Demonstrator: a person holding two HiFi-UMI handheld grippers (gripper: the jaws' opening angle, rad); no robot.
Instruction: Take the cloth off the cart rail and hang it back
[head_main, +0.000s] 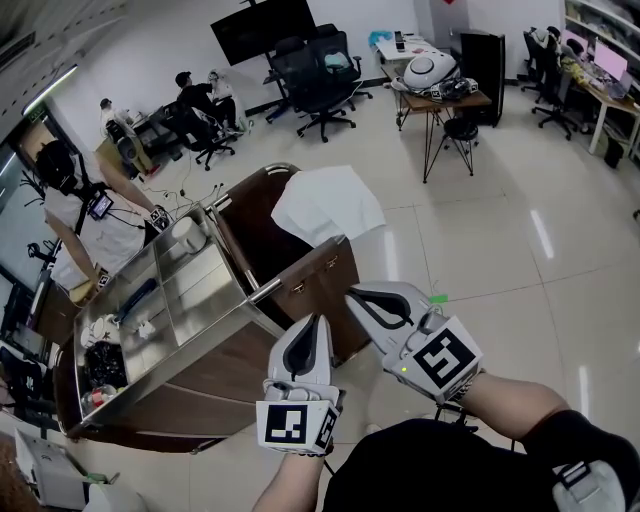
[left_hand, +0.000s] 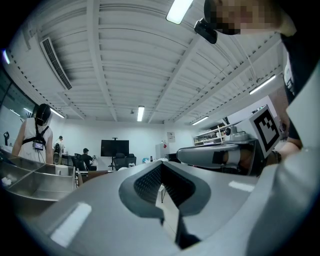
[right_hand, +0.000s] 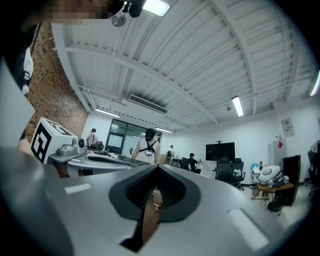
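cloth (head_main: 327, 203): draped over the cart rail (head_main: 250, 180), its own fold holding it | left gripper (head_main: 311, 323), right gripper (head_main: 356, 294): jaws together, empty, hanging short of cart

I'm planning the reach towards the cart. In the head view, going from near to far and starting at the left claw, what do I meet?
Starting at the left claw → cart rail → white cloth → black office chairs → dark wall screen.
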